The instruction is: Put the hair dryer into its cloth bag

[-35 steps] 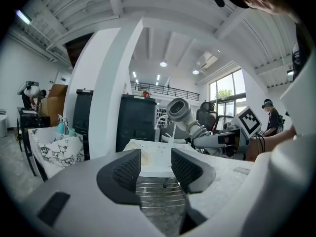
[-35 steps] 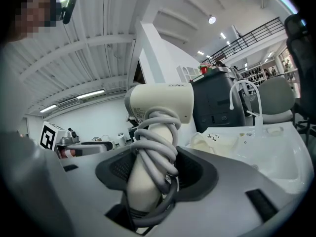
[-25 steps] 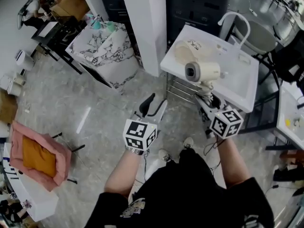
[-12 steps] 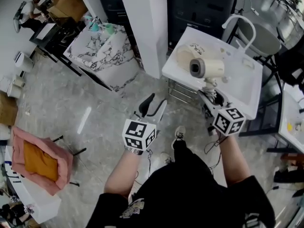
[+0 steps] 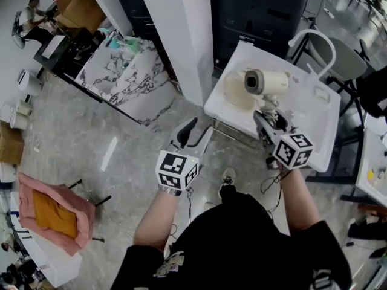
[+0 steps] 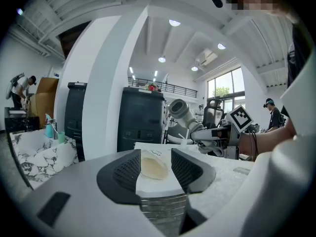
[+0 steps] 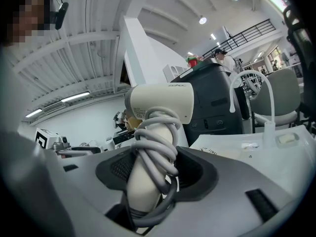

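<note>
Right gripper view is showing the hair dryer [image 7: 160, 102], likely rigid and top-heavy, clamped by its cord-wrapped handle in the right hand-held gripper [image 7: 154, 174], over the surface [image 5: 314, 110] near the limp cloth bag [image 5: 233, 92]; left hand-held gripper [image 6: 157, 167] is hanging open, empty.

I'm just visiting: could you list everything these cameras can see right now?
white table: one, right side
cream plastic hair dryer: one, grey cord round handle, held above table
cream cloth bag: one, lying on table
white-framed chair: one, behind table
marble-patterned counter: one, white-grey, left of pillar
white pillar: one, centre top
pink tray with orange cloth: one, far left
left gripper: one, grey, open, empty
right gripper: one, grey, shut on hair dryer handle
</note>
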{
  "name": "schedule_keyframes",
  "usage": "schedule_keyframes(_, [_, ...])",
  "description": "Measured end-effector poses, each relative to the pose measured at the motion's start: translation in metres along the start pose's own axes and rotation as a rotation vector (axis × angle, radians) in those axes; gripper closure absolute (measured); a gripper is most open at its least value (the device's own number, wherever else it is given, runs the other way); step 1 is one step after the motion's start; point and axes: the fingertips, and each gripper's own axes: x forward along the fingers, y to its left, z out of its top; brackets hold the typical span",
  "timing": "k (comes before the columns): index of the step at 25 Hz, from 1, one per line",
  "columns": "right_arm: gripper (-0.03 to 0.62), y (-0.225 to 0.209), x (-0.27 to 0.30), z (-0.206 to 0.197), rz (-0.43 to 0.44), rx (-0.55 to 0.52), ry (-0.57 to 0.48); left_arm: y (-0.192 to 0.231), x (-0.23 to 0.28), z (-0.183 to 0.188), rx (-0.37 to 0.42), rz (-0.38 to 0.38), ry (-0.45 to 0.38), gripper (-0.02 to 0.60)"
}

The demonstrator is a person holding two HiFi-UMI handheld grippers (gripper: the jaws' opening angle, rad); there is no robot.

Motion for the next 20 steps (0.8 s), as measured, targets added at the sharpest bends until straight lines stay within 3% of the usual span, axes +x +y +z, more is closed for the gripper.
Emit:
schedule_keyframes(10, [0.37, -0.074, 0.04, 0.033, -0.024, 0.016, -0.004, 0.02, 0.102, 0.012, 0.04, -0.035, 0.051, 0.4])
schedule_keyframes(20, [0.37, -0.117, 0.042, 0.05, -0.04, 0.018, -0.018, 0.005, 0.165, 0.029, 0.094, -0.084, 0.053, 0.4])
